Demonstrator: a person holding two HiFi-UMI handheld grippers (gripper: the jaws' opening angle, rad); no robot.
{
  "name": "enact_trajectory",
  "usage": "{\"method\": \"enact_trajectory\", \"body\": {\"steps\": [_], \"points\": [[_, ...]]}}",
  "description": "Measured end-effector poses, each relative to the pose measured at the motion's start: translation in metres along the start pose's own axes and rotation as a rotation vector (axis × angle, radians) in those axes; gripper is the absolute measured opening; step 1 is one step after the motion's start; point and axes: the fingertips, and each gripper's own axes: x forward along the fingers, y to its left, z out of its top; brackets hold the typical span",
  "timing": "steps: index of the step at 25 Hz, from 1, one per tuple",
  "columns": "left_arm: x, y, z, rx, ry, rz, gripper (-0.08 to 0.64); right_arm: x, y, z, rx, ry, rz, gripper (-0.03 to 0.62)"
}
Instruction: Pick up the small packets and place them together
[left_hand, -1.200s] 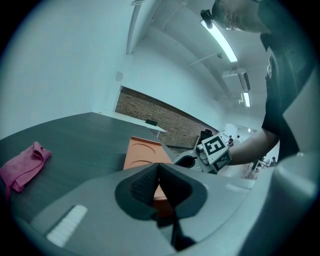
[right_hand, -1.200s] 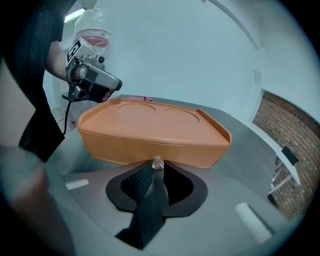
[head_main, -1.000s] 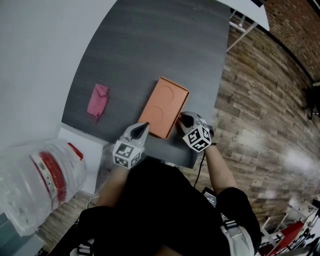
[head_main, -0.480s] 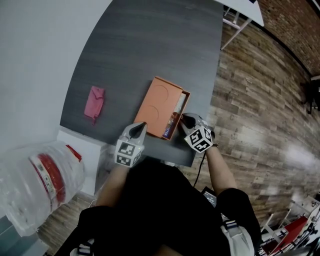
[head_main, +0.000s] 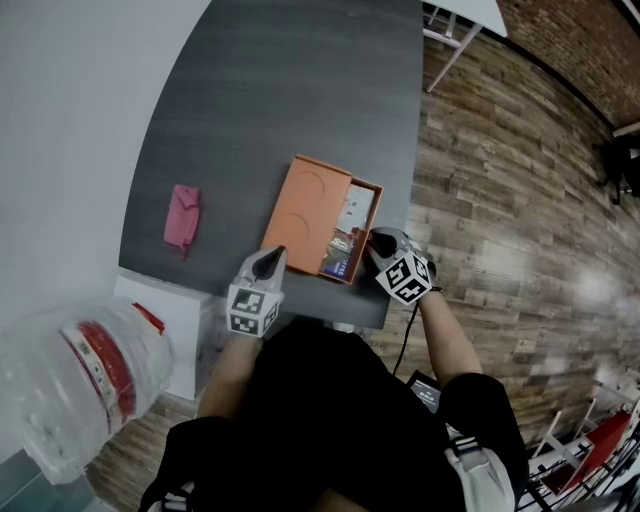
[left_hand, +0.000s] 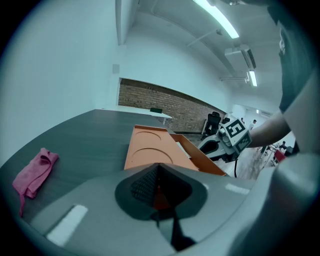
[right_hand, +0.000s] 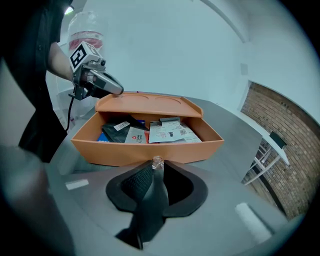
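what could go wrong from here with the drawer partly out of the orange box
1. The right gripper pinches only the tiny clear knob on the drawer, so it may slip off.
2. The drawer opens toward the nearby edge of the table. Drawn too far, it might leave the sleeve and spill the packets.
3. The left gripper grips only the sleeve's near end, so the box could swivel.

Packets (right_hand: 150, 132) in box (head_main: 300, 215), cloth (head_main: 182, 215) at left
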Motion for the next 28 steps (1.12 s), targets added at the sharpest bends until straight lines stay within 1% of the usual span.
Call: {"method": "enact_trajectory", "body": {"steps": [9, 18, 25, 28], "points": [[0.001, 0.002, 0.001, 0.000, 0.005, 0.012, 0.000, -0.007, -0.002, -0.012, -0.007, 0.019, -0.002, 0.071], [0.001, 0.003, 0.000, 0.011, 0.013, 0.007, 0.000, -0.016, -0.008, -0.026, 0.003, 0.050, -0.019, 0.071], [0.003, 0.003, 0.000, 0.017, 0.018, 0.004, -0.001, -0.021, -0.010, -0.033, 0.013, 0.052, -0.032, 0.071], [0.004, 0.003, 0.001, 0.020, 0.017, 0.003, 0.000, -0.021, -0.011, -0.034, 0.043, 0.054, -0.024, 0.082]]}}
